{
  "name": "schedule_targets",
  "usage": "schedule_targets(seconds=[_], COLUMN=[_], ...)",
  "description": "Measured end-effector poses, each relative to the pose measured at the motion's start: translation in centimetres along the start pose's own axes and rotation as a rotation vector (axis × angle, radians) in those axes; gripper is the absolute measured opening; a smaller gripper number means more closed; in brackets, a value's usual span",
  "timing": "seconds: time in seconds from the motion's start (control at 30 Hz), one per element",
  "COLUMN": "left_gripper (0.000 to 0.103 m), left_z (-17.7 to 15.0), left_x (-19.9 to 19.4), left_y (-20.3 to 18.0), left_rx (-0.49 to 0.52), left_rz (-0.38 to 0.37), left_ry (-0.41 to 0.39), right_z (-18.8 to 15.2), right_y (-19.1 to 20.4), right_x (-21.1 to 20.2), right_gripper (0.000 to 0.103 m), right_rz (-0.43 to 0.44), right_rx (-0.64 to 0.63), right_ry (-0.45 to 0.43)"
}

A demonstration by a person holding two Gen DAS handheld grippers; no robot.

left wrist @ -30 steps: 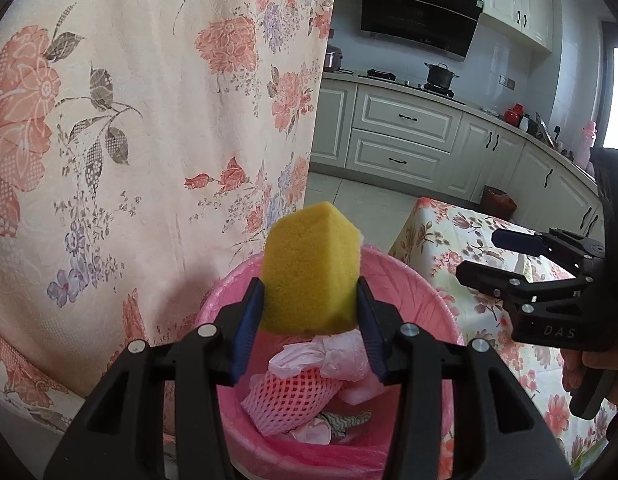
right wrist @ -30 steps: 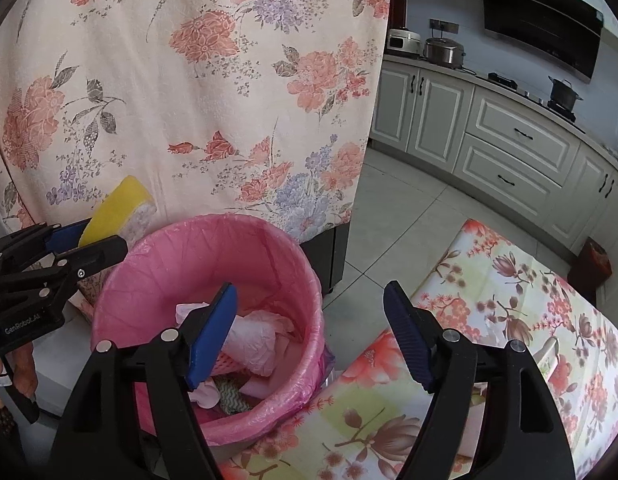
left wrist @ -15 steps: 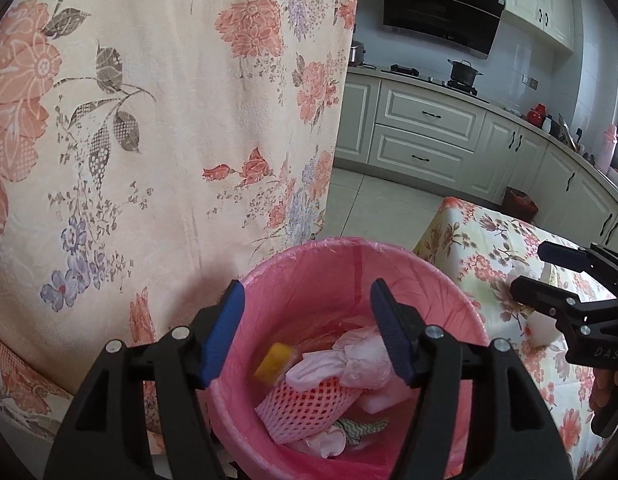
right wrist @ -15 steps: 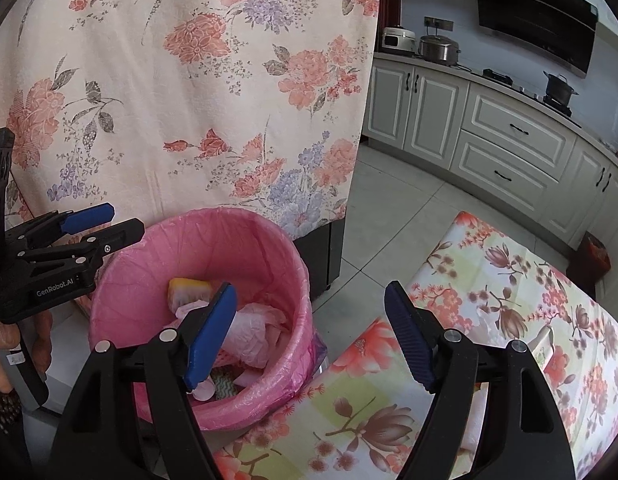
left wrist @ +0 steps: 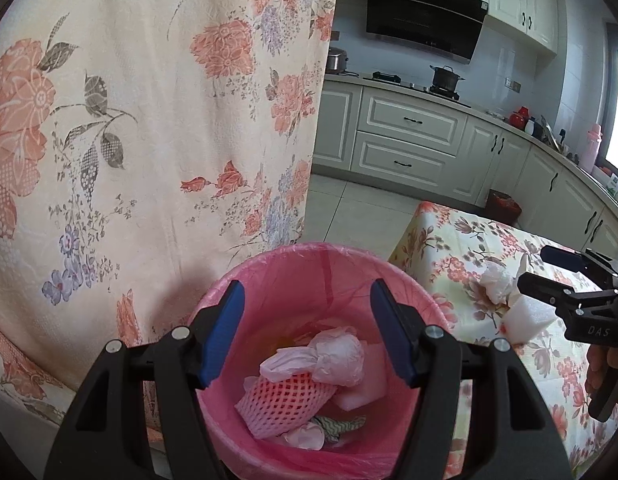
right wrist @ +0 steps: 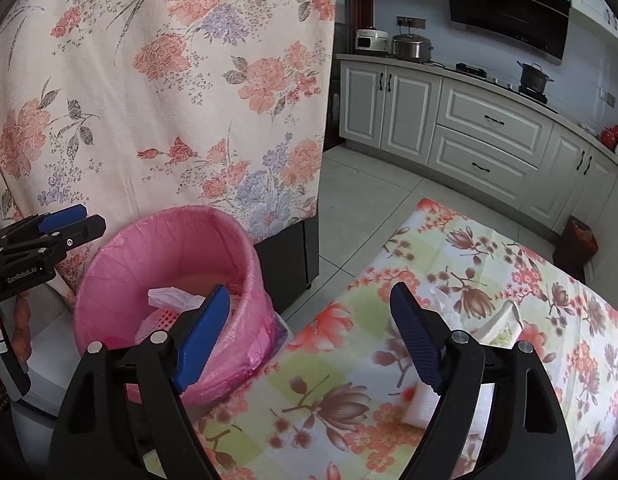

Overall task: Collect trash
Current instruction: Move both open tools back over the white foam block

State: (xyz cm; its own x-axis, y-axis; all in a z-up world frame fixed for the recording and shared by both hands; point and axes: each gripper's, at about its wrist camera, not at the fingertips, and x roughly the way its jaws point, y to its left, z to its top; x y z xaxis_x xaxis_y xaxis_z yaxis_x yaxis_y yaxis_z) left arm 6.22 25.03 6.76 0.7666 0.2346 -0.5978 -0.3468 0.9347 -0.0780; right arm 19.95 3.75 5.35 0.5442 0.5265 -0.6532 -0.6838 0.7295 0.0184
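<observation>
A pink-lined bin [left wrist: 309,268] holds a pink foam net [left wrist: 285,400], crumpled tissue [left wrist: 333,356] and a white foam piece [left wrist: 363,394]; only a sliver of yellow shows under the tissue. My left gripper [left wrist: 307,304] hangs open over the bin with nothing in it. On the floral tablecloth [left wrist: 449,248] lie a crumpled tissue [left wrist: 497,286] and a white foam block [left wrist: 527,320], next to my right gripper [left wrist: 539,268]. In the right wrist view my right gripper [right wrist: 309,300] is over the table's edge, its jaws opening with nothing between them. A white foam block [right wrist: 423,404] lies under its right finger.
A floral cloth [left wrist: 149,120] hangs right behind the bin. Beside the bin [right wrist: 169,248] stands a black cabinet base [right wrist: 293,256]. Tiled floor [right wrist: 369,208] and kitchen cabinets [right wrist: 489,132] lie beyond. A hand holds the left gripper [right wrist: 69,220] at the bin's left.
The left gripper opened and the yellow sponge dropped into the bin. The right gripper moved away from the bin, to the right over the table, and opened a little wider.
</observation>
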Motion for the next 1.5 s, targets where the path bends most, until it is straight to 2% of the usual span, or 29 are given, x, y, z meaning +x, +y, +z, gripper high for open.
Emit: schedule_targets(seconds=[0.7, 1.0, 1.5], left_gripper=[0.066, 0.068, 0.068], left_z=[0.0, -0.7, -3.0], left_x=[0.1, 1.4, 5.3], left_y=[-8.9, -13.9, -22.7], left_rx=[0.095, 0.143, 0.211], left_rz=[-0.11, -0.16, -0.26], left_ry=[0.015, 0.051, 0.146], right_z=[-6.2, -9.0, -11.8], right_y=[-14.3, -18.0, -22.2], right_x=[-6.6, -7.3, -6.1], right_gripper=[0.081, 0.082, 0.082], right_rz=[-0.179, -0.203, -0.19], right_rx=[0.185, 0.251, 0.307], right_ry=[-0.03, -0.023, -0.002])
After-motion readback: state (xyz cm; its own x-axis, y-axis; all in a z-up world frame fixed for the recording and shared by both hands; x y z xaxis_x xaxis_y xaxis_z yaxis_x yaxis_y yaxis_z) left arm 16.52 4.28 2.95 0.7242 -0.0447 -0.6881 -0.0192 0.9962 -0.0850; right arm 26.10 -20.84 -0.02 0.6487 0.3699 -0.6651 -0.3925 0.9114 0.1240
